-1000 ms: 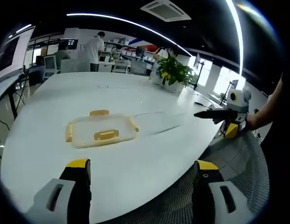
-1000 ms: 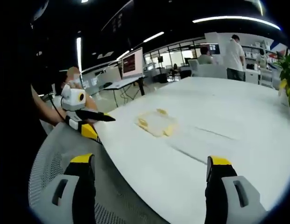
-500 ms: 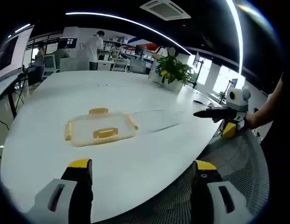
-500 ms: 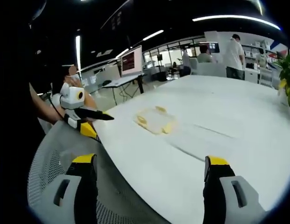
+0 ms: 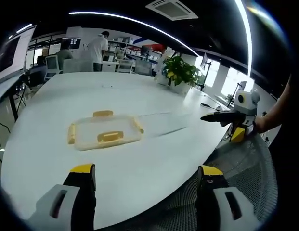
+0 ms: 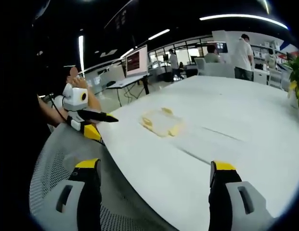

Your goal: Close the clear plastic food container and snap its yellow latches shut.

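A flat clear plastic container with yellow latches on its sides lies on the white table, left of centre and beyond my jaws. My left gripper is open near the table's front edge, with nothing between its fingers. In the same view my right gripper is held at the right, off the table's edge. In the right gripper view the container lies mid-table. My right gripper is open and empty above the table's edge. My left gripper is held in a hand at the left.
A grey mesh chair sits under the grippers by the table's rim, also the chair in the right gripper view. A potted plant stands at the far side. People and desks with a monitor are beyond the table.
Both views have drifted only slightly. The container lies where it was and both grippers stay open and away from it. People move in the background.
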A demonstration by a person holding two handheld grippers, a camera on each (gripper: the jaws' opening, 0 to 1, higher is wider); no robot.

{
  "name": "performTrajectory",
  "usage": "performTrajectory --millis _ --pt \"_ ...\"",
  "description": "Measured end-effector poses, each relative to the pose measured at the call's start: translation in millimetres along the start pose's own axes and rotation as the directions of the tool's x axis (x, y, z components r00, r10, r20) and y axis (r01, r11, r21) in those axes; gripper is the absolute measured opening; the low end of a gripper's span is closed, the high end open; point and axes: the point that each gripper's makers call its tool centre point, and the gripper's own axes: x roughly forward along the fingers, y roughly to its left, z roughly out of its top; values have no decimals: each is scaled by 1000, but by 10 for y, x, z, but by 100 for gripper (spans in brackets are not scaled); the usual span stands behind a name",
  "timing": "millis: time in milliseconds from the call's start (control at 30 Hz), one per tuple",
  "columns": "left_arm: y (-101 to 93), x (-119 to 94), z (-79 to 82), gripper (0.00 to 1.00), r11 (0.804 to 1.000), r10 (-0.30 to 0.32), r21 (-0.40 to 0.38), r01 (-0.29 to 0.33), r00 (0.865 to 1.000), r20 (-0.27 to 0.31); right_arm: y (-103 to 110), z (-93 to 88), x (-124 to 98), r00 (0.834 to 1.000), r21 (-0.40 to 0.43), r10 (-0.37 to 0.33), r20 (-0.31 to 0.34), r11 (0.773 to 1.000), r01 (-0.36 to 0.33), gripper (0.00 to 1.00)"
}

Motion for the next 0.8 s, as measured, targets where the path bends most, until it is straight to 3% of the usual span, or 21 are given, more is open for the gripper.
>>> performTrajectory --millis 33,267,300,333,400,633,700,800 --pt "-2 0 -1 84 1000 -1 2 1 1000 -1 -13 45 -7 1000 10 -4 25 1000 4 93" --pt "-13 -13 7 85 1000 -16 9 16 1000 -7 71 103 4 999 -6 24 30 1000 -24 96" --pt "-30 -25 113 85 999 -28 29 27 999 39 79 196 2 997 16 28 76 999 -29 100" --pt "-8 -41 175 85 999 -18 52 15 998 67 59 224 -10 996 2 23 82 1000 -23 98" --pt "5 -46 136 84 999 -15 38 14 999 42 75 248 -4 998 -4 17 60 1000 -17 99" --pt "-38 -40 143 82 997 -32 74 30 999 24 236 443 37 995 -72 54 83 996 -48 97" --pt "-58 -98 224 75 995 -25 93 20 998 52 239 429 42 995 -62 58 79 997 -53 97" --pt "-97 -121 254 75 996 -41 87 35 997 60 239 407 39 996 -69 60 67 996 -56 96"
